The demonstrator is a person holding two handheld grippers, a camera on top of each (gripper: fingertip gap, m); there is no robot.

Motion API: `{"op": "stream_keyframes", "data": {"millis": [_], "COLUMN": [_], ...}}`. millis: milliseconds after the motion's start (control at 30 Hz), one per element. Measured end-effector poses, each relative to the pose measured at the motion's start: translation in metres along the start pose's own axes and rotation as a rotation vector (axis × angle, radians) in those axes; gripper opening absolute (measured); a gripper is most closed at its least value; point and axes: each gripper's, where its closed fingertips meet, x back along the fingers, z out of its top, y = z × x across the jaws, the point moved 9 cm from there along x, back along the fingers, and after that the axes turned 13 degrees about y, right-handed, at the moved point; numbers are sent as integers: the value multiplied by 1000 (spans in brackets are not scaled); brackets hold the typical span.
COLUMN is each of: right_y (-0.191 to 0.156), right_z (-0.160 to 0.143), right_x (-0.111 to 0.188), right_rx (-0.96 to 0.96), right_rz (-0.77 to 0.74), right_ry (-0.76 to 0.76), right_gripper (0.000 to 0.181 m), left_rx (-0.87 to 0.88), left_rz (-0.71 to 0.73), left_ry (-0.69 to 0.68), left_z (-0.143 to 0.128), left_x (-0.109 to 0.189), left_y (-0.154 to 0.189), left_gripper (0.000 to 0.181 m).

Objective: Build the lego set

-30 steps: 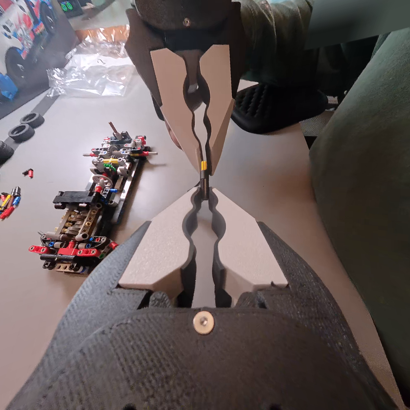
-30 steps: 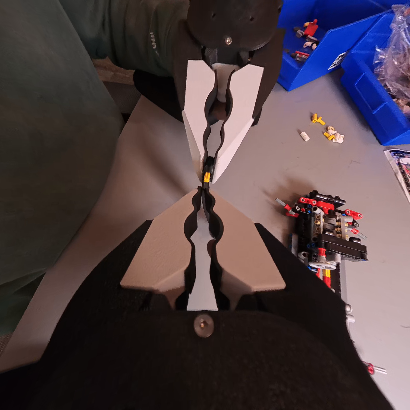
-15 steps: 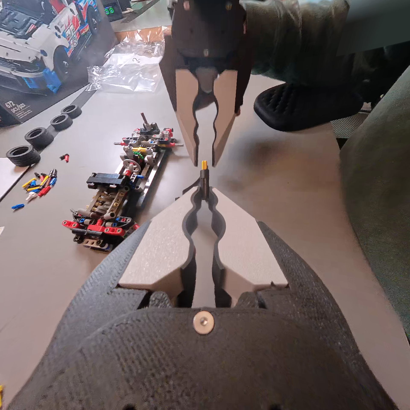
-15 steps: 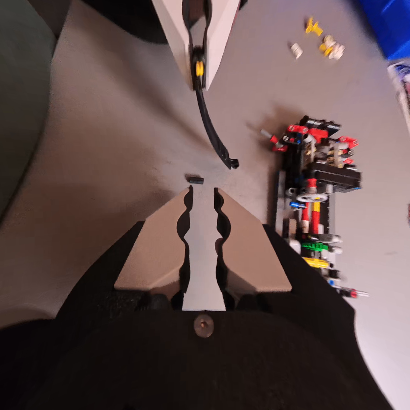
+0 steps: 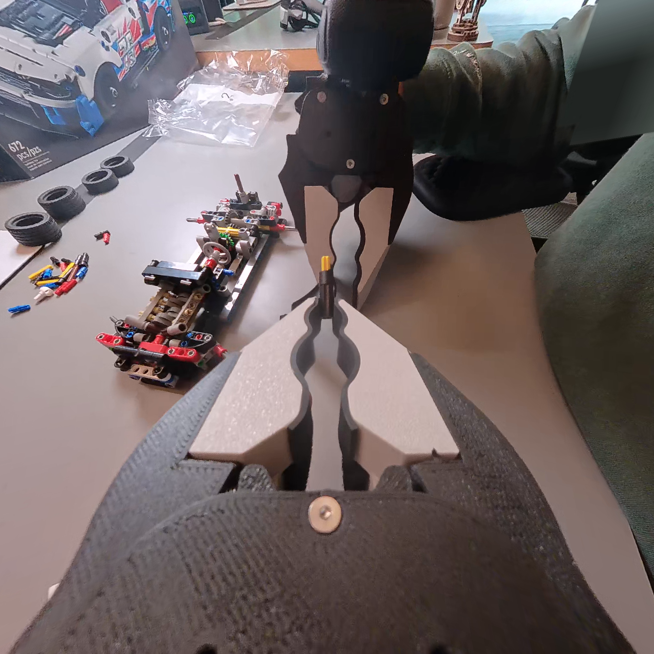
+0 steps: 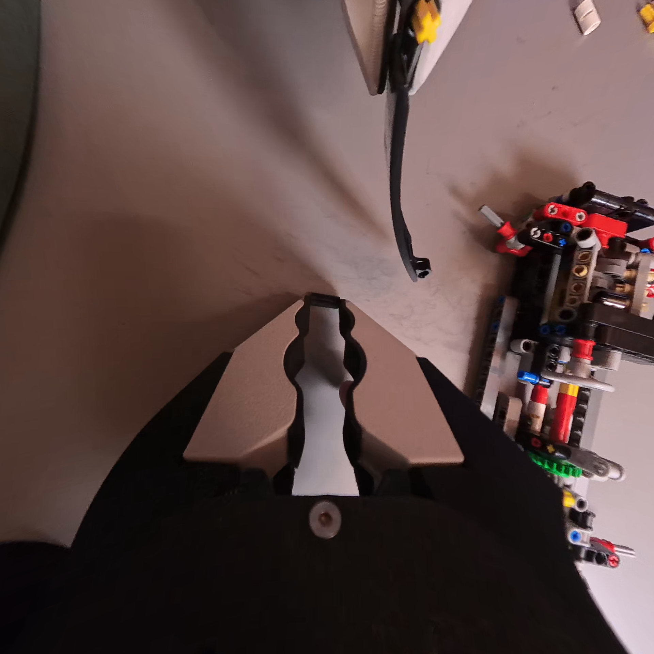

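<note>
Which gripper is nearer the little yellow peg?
Left. The left gripper holds the black part carrying the yellow peg; the right gripper sits beyond it, tips down at the table.

Support: grey table (image 5: 442, 318), matte top. Half-built lego chassis (image 5: 198, 293) lies flat left of centre, long axis running near to far. Three black tyres (image 5: 60, 201) in row far left. Loose pins, red, blue, yellow, black (image 5: 56, 276), scattered near left edge. Clear plastic bags (image 5: 219, 106) lie far centre. Set box (image 5: 74, 70) rests far left. White sheet corner (image 5: 14, 251) at left edge.
</note>
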Motion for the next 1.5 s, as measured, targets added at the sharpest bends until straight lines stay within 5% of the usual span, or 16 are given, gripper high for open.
{"op": "stream_keyframes", "data": {"millis": [433,633,867,1500], "right_y": [-29,-32,-22,-38], "right_z": [-4,-6,-5,-6], "right_x": [13,27,11,9], "right_rx": [-142,-71,-14,27], "right_rz": [-1,69,118,70], "right_ry": [-31,35,8,49], "right_gripper": [17,20,16,3], "left_rx": [22,31,34,65], "left_rz": [24,2,-18,-61], "left_ry": [-36,-48,-54,-53], "left_z": [-5,-7,-8,-9], "left_x": [-2,-5,-8,-12], "left_y": [-3,-1,3,8], "left_gripper": [4,4,4,4]}}
